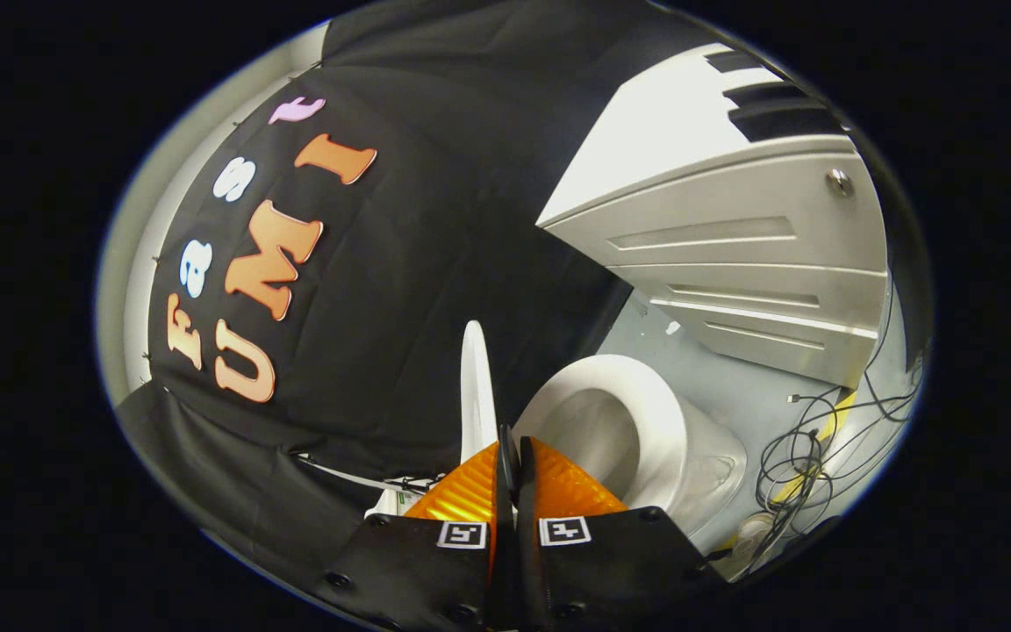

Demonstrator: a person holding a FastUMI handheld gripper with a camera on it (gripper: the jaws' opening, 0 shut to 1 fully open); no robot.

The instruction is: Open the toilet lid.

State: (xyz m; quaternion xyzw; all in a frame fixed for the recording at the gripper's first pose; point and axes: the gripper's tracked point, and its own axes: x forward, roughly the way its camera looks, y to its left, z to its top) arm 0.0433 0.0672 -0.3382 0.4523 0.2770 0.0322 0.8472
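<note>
Two fingers of gripper (512, 448) pressed together | toilet lid (476, 386) upright just ahead | toilet bowl (646, 421) beside, uncovered

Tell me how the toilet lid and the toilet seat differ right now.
The toilet lid is raised and seen edge-on as a thin strip; the toilet seat lies down on the bowl as a broad ring. The lid rises just ahead of the shut gripper; the seat lies off to one side of it. Both are white.
</note>
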